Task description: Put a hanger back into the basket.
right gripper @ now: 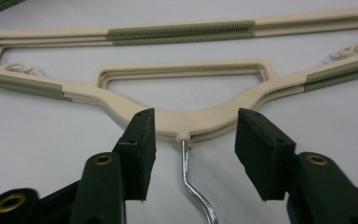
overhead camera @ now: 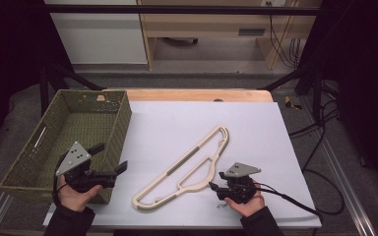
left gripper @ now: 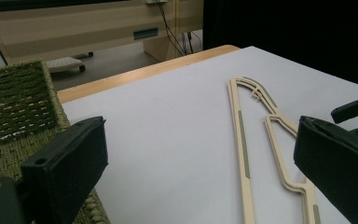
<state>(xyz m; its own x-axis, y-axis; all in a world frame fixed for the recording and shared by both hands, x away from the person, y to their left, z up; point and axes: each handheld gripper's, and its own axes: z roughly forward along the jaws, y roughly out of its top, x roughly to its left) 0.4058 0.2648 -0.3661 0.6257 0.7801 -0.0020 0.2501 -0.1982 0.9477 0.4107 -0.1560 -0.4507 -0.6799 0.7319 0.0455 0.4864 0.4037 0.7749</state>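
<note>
Right gripper (right gripper: 191, 154): jaws half-parted, pads pressing on nothing; metal hook shank between them, clear of both pads.
Hook (right gripper: 191, 186): chromed wire, leaving the neck of the hanger at 6 o'clock, bent partway down.
Hanger (right gripper: 182, 79): cream plastic with green ribbed grip strips, flat on the white sheet; neck just beyond the pad tips at 12 o'clock.
Hanger, high view (overhead camera: 187, 169): lying from 7 to 1 o'clock across the sheet, right gripper (overhead camera: 221, 189) at its neck.
Step in hand, judged: closing on the neck or shank.
Handling advice: centre the shank between the pads, keep the tips low to the sheet, close squarely; thin round wire likely to slip or swivel if caught off-centre.
Left gripper (overhead camera: 110, 164): jaws wide apart, nothing between them, at 9 o'clock of the hanger.
Basket (overhead camera: 123, 123): green woven, beside the left gripper, at the sheet's left edge.
White sheet (overhead camera: 177, 118): covering the tabletop.
</note>
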